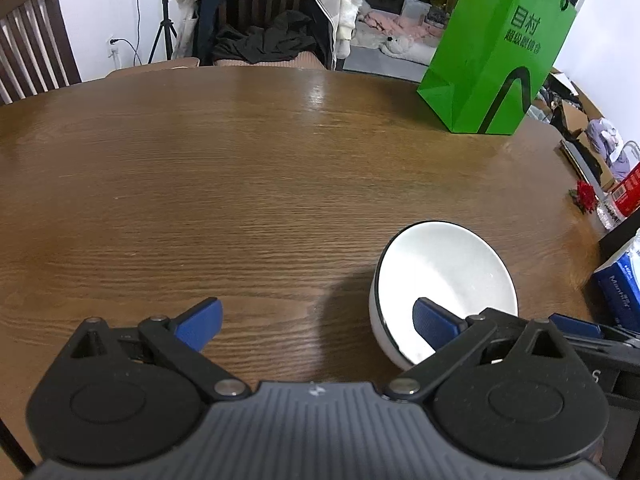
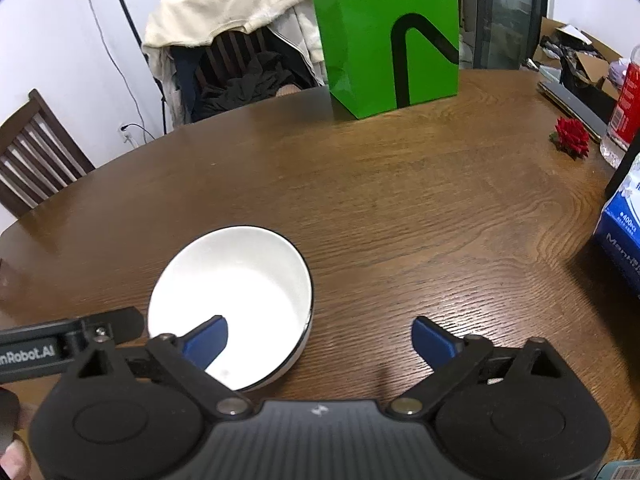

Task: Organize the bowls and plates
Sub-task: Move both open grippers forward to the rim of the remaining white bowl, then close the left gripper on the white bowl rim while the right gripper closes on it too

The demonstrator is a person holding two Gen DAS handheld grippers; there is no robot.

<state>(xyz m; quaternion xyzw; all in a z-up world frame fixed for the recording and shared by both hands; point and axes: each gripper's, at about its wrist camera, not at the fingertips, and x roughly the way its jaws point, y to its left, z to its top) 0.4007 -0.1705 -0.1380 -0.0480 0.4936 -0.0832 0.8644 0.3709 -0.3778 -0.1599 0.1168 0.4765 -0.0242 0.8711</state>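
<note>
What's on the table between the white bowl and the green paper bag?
Nothing: in both wrist views only bare tabletop of the brown wooden table lies between the white black-rimmed bowl and the green paper shopping bag.

One white bowl point(image 2: 236, 292), one green bag point(image 2: 390, 36), one red flower point(image 2: 572, 136) — two chairs point(image 1: 28, 40).

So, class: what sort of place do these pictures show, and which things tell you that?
Most likely a lived-in home dining room: a round wooden dining table with a white bowl on it, a wooden chair draped with clothes, and a green shopping bag.
</note>
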